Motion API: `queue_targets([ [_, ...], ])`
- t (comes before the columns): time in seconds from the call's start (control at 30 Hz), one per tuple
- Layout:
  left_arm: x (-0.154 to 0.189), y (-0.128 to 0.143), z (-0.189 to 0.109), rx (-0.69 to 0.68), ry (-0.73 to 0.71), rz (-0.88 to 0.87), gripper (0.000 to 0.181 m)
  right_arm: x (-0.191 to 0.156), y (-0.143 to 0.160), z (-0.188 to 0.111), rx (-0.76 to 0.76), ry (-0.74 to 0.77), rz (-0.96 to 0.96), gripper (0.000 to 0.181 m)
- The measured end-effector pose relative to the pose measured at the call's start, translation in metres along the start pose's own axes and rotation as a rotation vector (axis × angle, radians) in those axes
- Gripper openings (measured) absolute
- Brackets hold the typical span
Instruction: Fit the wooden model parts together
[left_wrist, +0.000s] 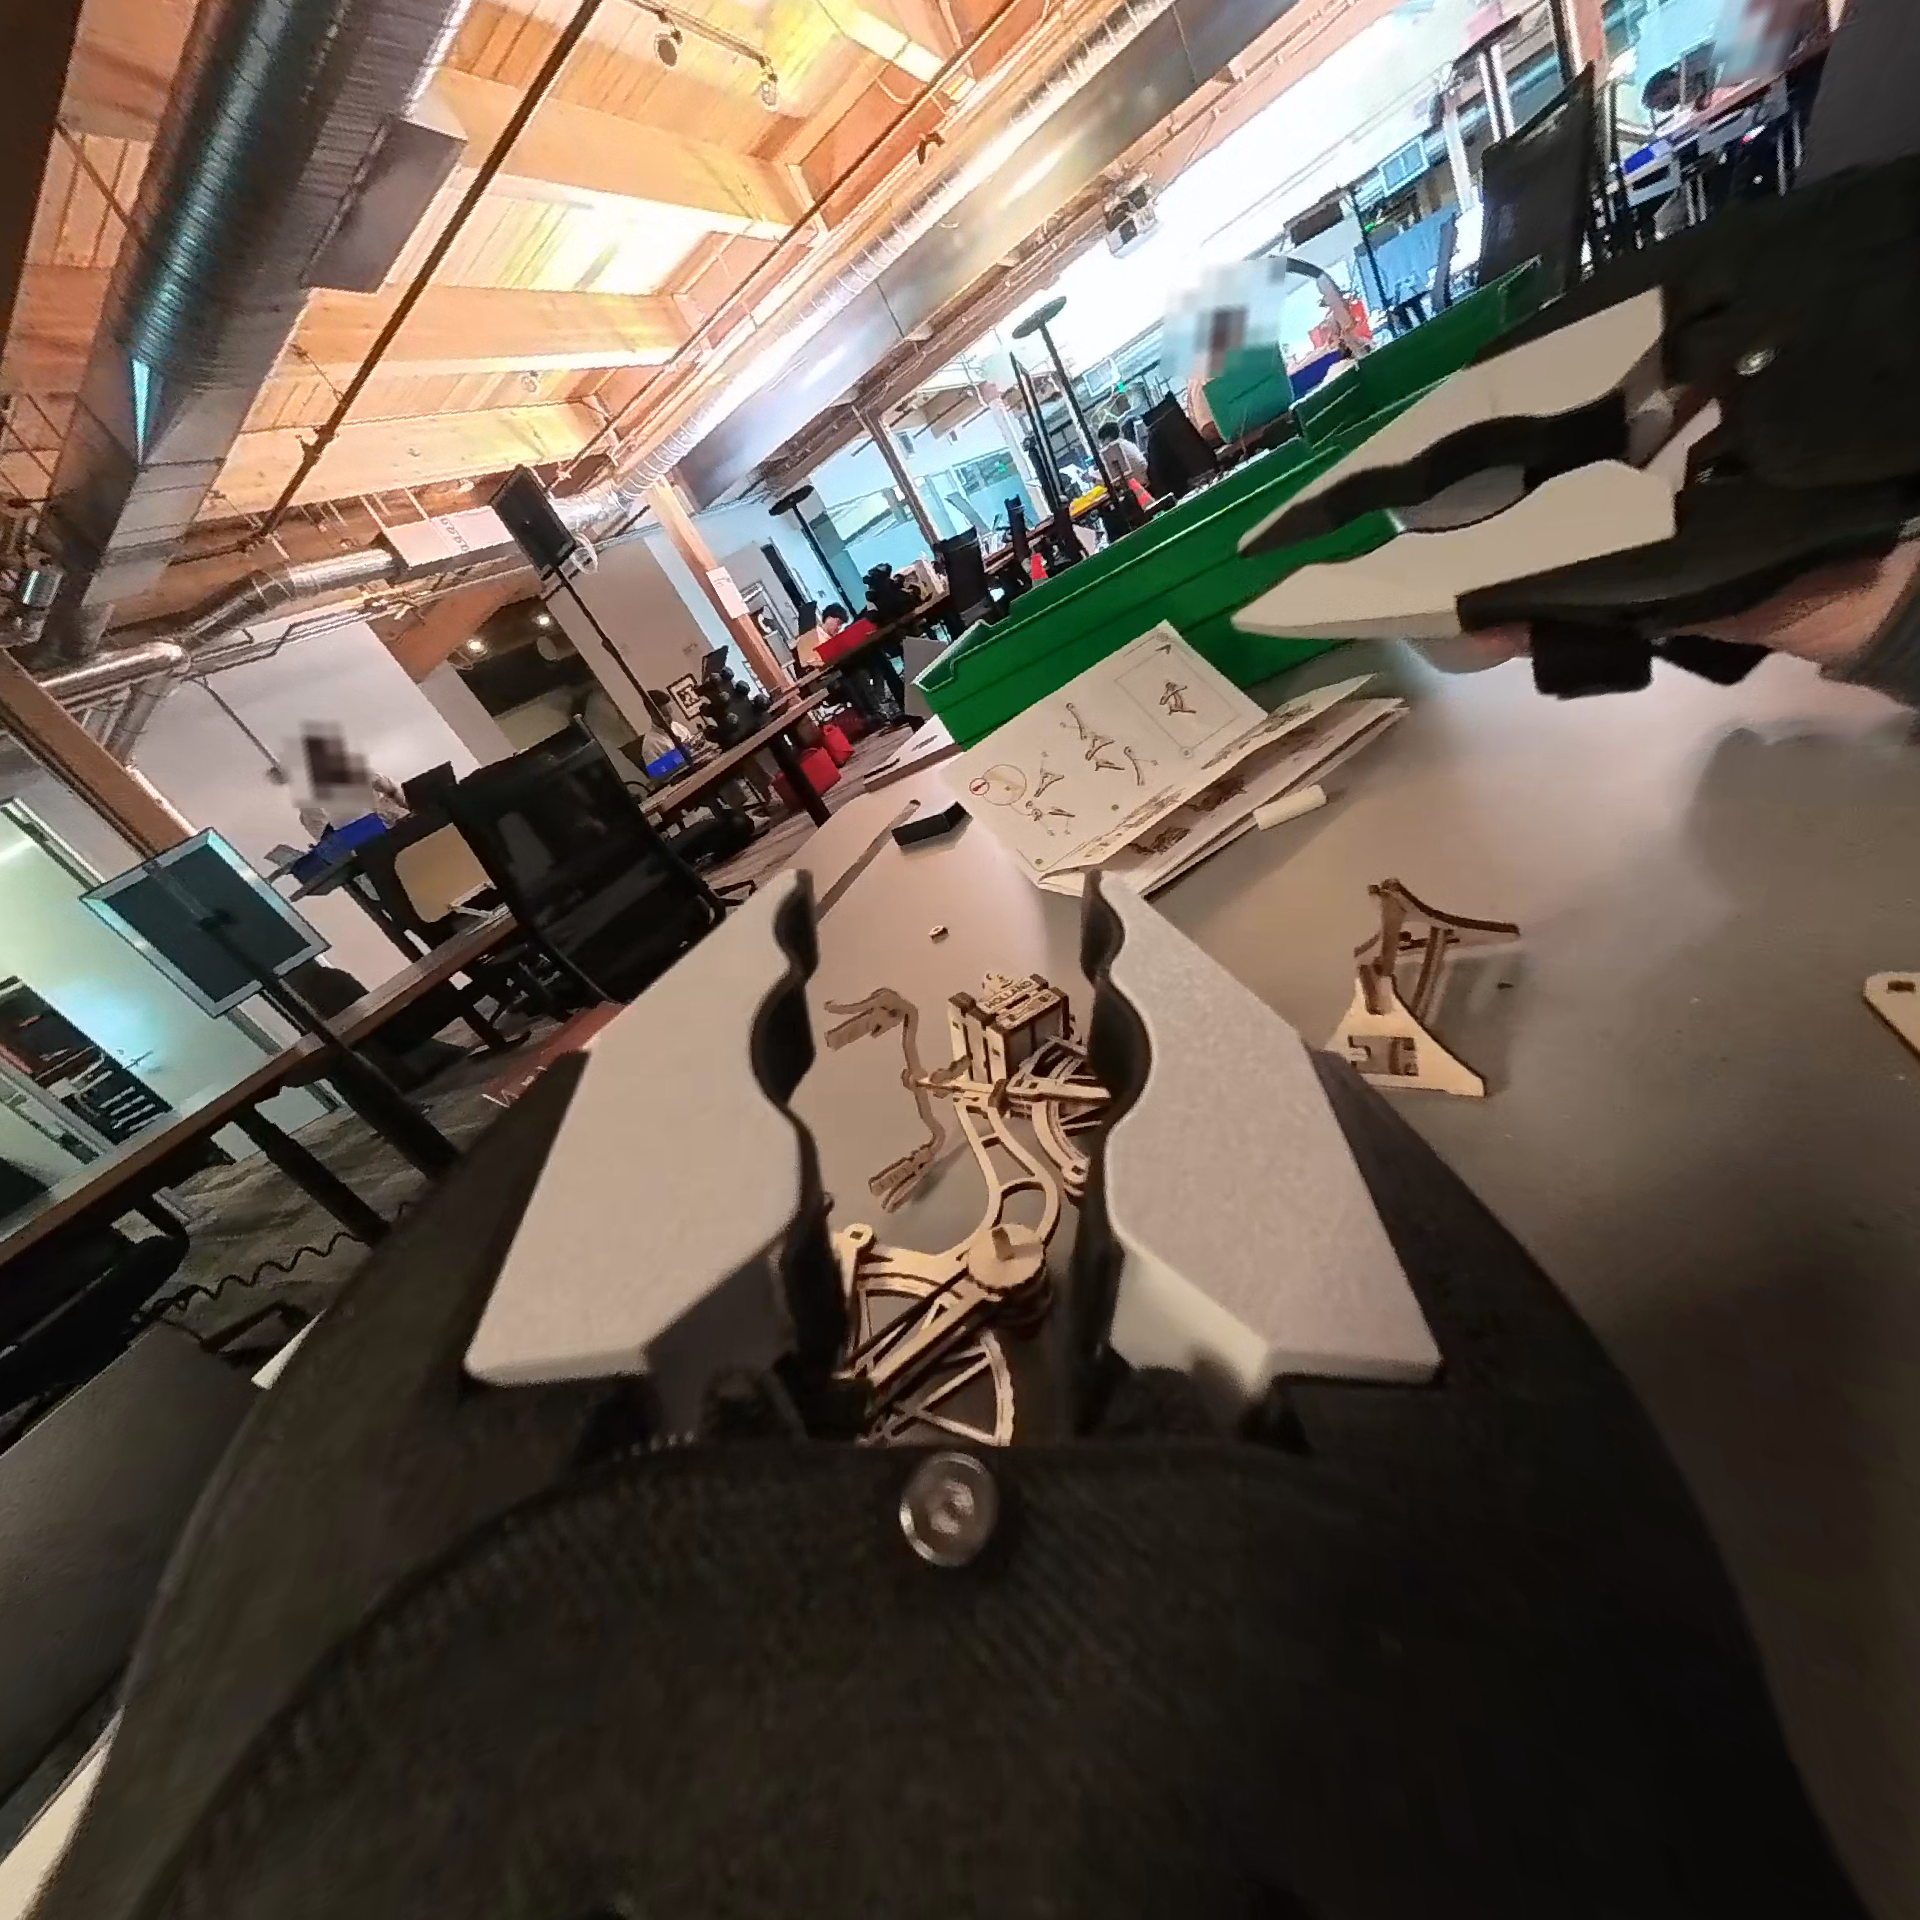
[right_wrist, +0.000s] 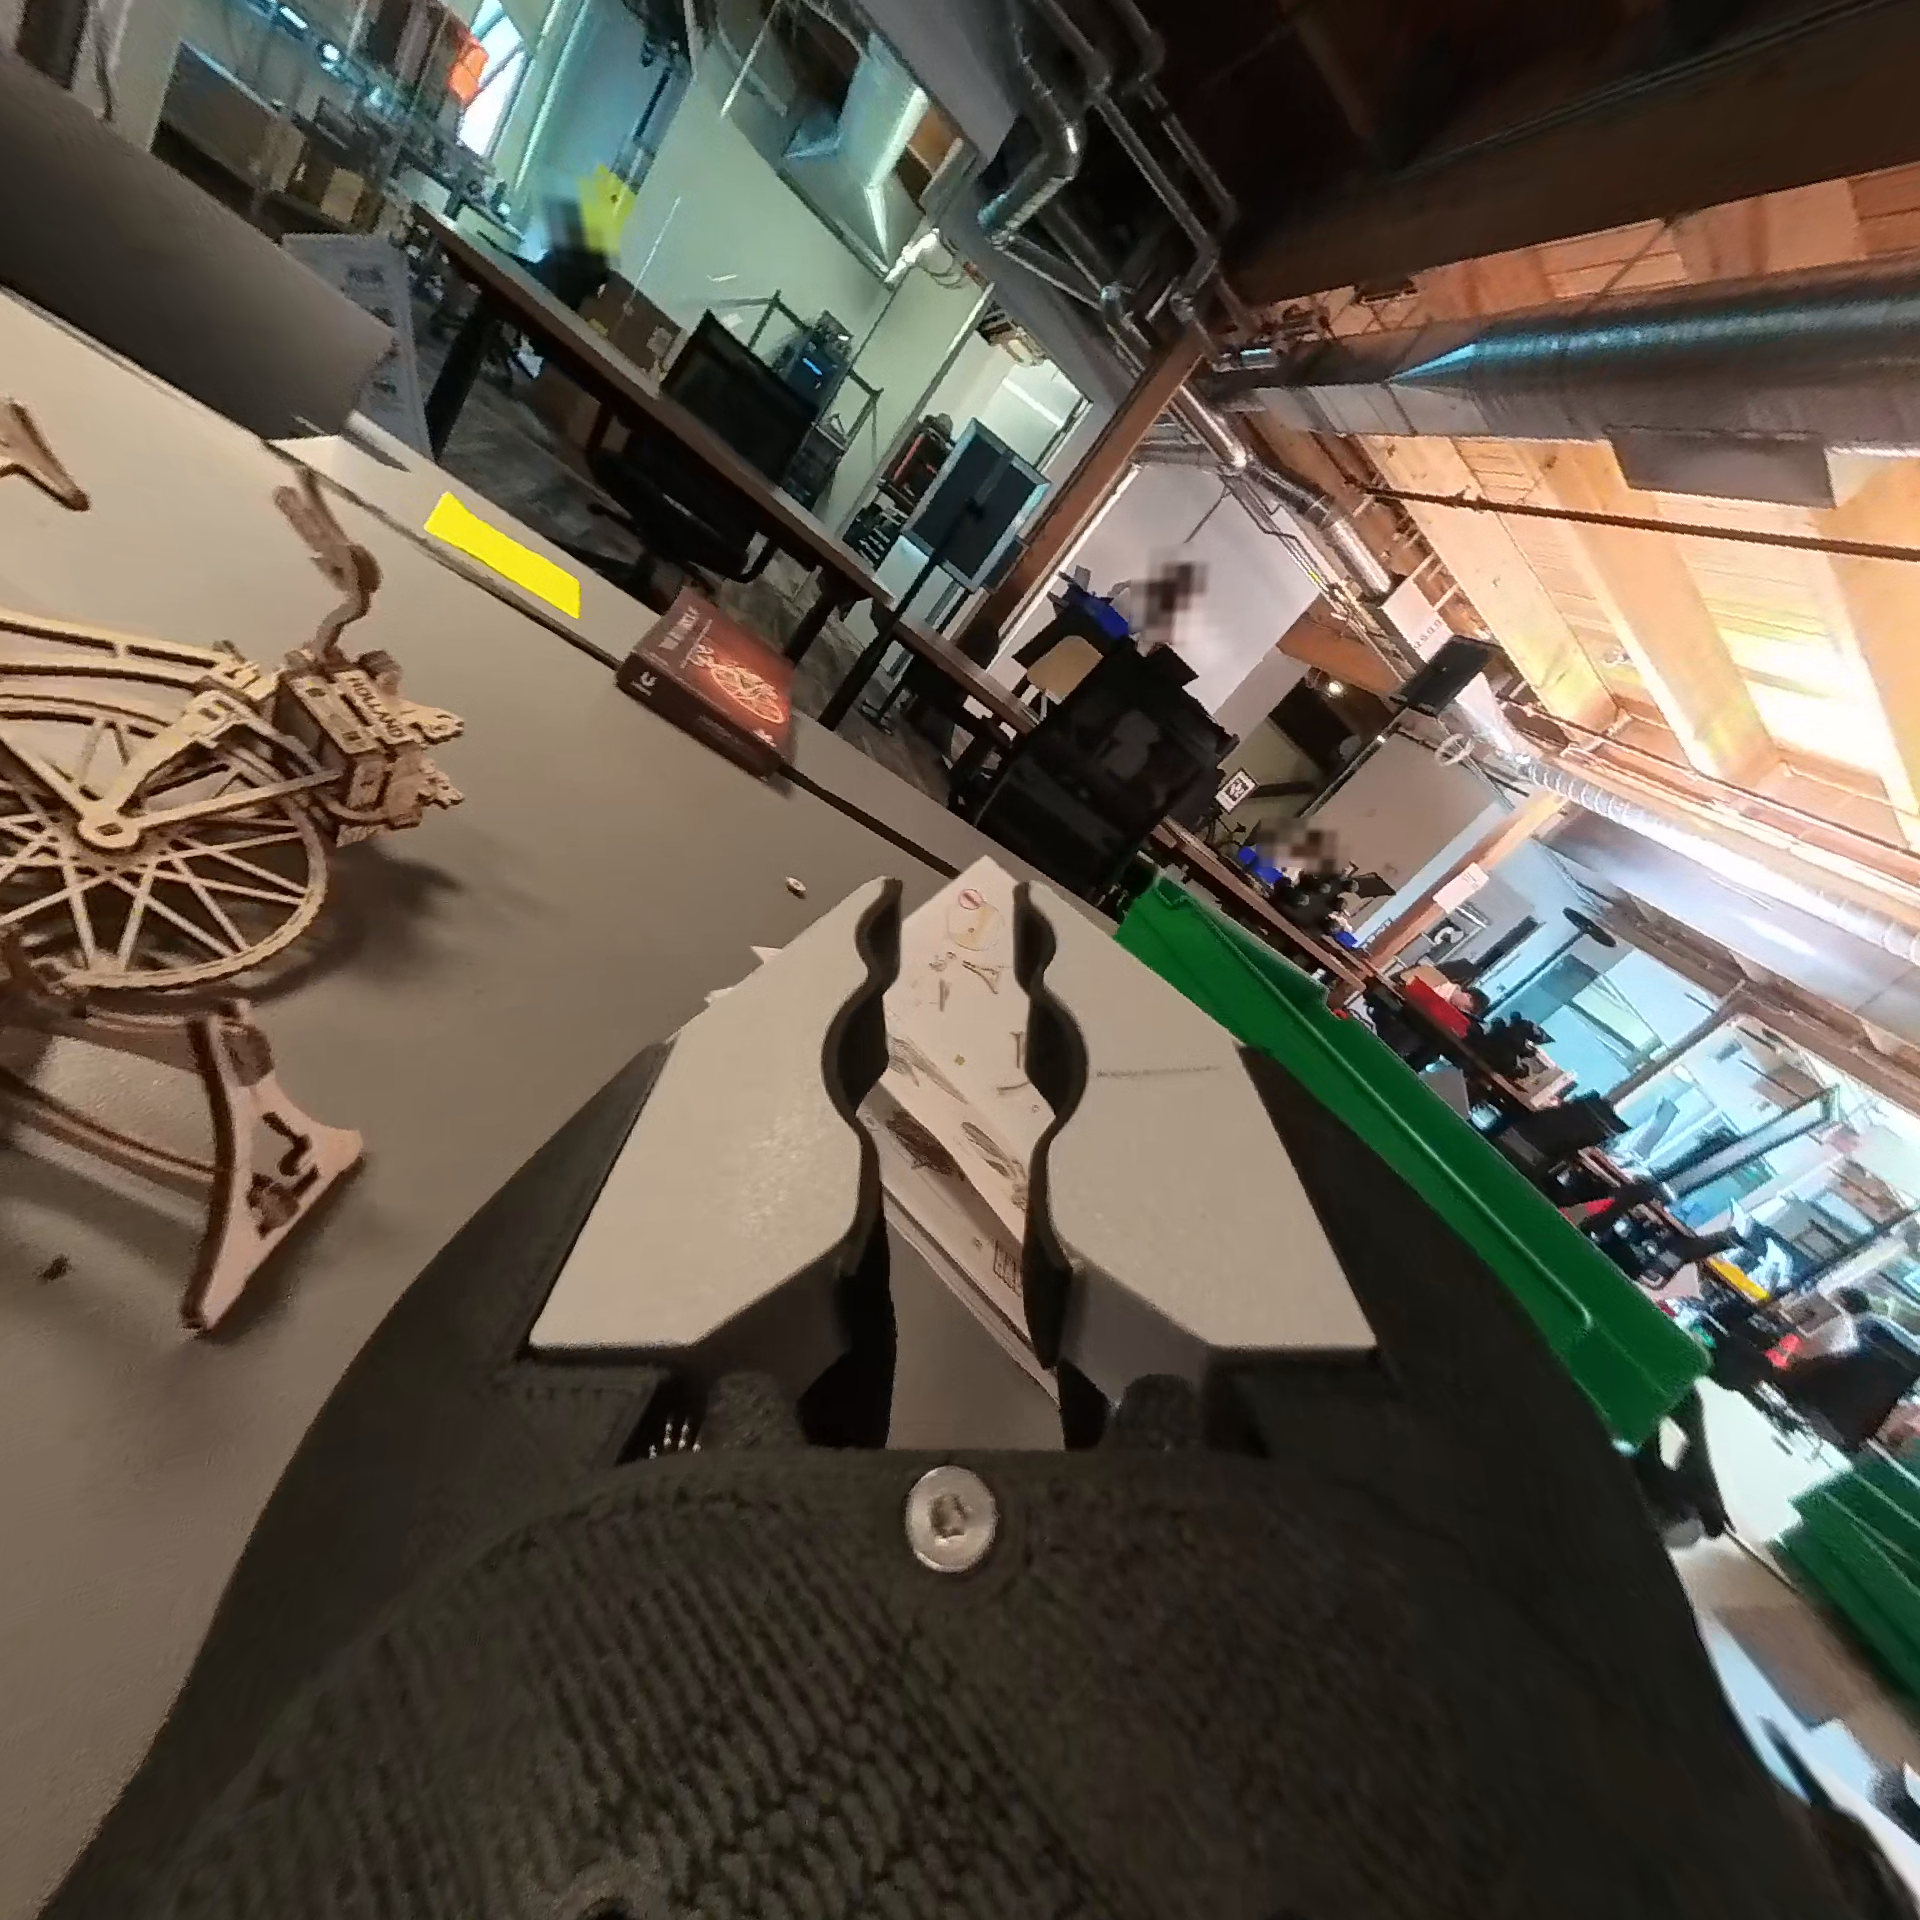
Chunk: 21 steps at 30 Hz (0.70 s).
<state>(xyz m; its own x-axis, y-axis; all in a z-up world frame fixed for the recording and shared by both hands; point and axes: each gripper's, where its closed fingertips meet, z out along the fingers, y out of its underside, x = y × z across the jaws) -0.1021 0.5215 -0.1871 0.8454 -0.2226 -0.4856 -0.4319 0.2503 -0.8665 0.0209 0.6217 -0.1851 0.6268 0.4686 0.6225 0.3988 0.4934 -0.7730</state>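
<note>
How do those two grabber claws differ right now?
The left gripper is low over the wooden bicycle model, whose wheel shows between its fingers; the right gripper has only the instruction sheet beyond its gap. The left one's gap is wide, the right one's narrower. I cannot tell whether the left one touches the model. Both have grey fingers and hold nothing.

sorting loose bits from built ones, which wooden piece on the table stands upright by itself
The small fan-shaped wooden stand, right of the left tool. It stands on its flat foot, apart from the wheeled model; the curved handlebar-like piece lies flat.
</note>
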Motion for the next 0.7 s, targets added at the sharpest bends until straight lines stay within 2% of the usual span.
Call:
queue_targets([
  [0.3,0.005,0.0,0.001,-0.002,0.02,0.017,0.047,-0.018,-0.011,-0.001,0.04,-0.068,-0.091,0.016],
  [0.7,0.009,0.0,0.001,-0.004,0.041,0.033,0.044,-0.019,-0.011,-0.001,0.044,-0.078,-0.076,0.014],
])
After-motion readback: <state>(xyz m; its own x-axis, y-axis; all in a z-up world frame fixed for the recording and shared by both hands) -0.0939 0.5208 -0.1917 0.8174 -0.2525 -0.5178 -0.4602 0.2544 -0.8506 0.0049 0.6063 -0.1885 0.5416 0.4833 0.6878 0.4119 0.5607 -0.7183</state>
